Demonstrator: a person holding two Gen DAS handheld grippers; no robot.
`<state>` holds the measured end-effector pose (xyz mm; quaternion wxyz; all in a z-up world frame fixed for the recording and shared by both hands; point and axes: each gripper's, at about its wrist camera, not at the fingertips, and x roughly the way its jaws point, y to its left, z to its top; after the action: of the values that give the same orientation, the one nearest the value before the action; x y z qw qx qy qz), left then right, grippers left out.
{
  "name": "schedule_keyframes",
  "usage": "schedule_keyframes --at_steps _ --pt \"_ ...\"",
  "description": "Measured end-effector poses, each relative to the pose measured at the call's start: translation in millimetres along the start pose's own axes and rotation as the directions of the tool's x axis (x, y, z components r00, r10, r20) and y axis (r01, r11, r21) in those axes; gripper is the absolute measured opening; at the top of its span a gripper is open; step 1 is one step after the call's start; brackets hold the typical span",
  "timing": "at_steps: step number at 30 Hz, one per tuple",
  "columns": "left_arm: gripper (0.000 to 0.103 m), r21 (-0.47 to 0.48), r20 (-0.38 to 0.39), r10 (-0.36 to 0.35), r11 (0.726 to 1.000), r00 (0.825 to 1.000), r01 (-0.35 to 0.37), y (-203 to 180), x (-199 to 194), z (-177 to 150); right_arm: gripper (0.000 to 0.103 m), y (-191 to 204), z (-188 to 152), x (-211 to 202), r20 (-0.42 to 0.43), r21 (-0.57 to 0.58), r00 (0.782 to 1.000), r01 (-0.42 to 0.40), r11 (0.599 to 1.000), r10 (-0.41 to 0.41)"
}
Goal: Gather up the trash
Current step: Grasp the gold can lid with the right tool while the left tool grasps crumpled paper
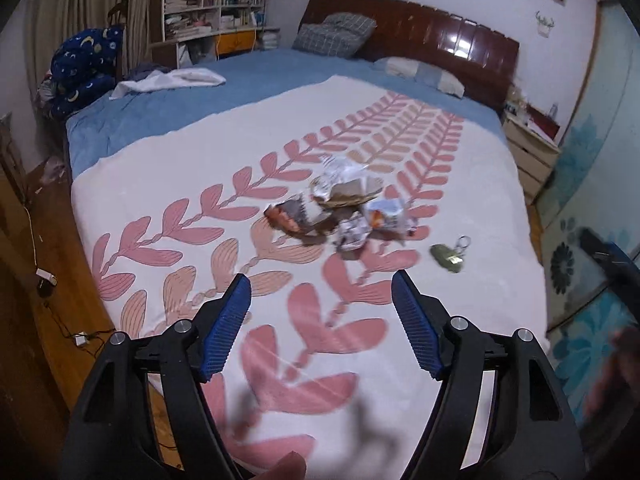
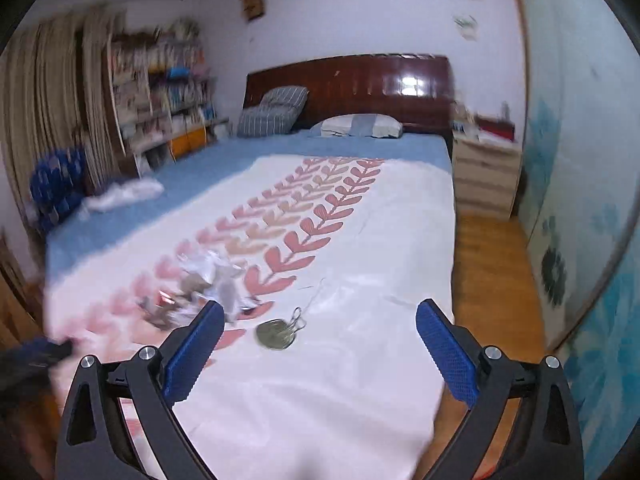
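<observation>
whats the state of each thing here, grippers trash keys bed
left gripper: open, empty, above the blanket
right gripper: open wide, empty
trash pile: crumpled wrappers, loose on the blanket, untouched
keyring: lying flat beside the pile, apart from it
blanket: spread flat over the bed

Two handheld grippers over a bed (image 1: 168, 168): the left gripper (image 1: 321, 286) has matte black plastic arms with triangular cut-outs, silver round-headed screws at the pivots, and blue ribbed pads on its fingers (image 1: 226, 328). The right gripper (image 2: 320, 318), seen nearer the bed's edge, is built the same, its blue pads (image 2: 446, 352) finely textured, four silver screws across its black linkage. A blurred fingertip shows at the lower rim of the left view.
</observation>
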<state>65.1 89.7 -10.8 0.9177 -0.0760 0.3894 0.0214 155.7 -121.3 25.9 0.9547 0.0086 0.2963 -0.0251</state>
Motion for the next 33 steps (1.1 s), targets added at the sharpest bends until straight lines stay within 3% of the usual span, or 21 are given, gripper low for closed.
schedule_keyframes --at_steps 7,10,13,14,16,17,24,33 --pt "0.076 -0.022 -0.074 0.0 1.0 0.997 -0.002 25.7 41.1 2.3 0.096 37.1 -22.2 139.5 -0.214 -0.073 0.975 -0.079 0.994 0.062" --pt "0.076 -0.056 -0.123 -0.031 0.998 0.992 0.024 27.6 66.7 1.5 0.092 46.4 -37.3 187.0 -0.341 -0.089 0.938 -0.092 0.992 0.056" --pt "0.076 -0.045 -0.139 -0.058 0.998 0.989 0.052 14.8 87.3 5.0 0.088 48.4 -42.5 209.4 -0.396 -0.075 0.916 -0.098 0.992 0.061" --pt "0.076 -0.033 -0.137 -0.058 0.998 0.989 0.054 9.7 91.4 6.3 0.085 48.8 -42.0 211.9 -0.399 -0.073 0.915 -0.101 0.992 0.063" --pt "0.076 -0.017 -0.131 -0.065 0.998 0.989 0.063 0.5 100.7 8.9 0.06 49.3 -40.9 218.3 -0.407 -0.062 0.91 -0.115 0.991 0.08" --pt "0.076 -0.02 -0.133 -0.07 0.998 0.989 0.068 -2.1 106.2 9.9 0.055 49.9 -41.7 219.6 -0.404 -0.065 0.912 -0.111 0.992 0.075" --pt "0.076 -0.04 -0.163 -0.072 0.997 0.984 0.066 -11.1 134.5 15.8 0.054 39.9 -32.9 213.7 -0.39 -0.01 0.913 -0.135 0.991 0.121" --pt "0.076 -0.05 -0.166 -0.075 0.996 0.983 0.068 -24.6 170.2 27.9 0.054 15.4 -14.6 162.2 -0.328 0.091 0.918 -0.205 0.975 0.224"
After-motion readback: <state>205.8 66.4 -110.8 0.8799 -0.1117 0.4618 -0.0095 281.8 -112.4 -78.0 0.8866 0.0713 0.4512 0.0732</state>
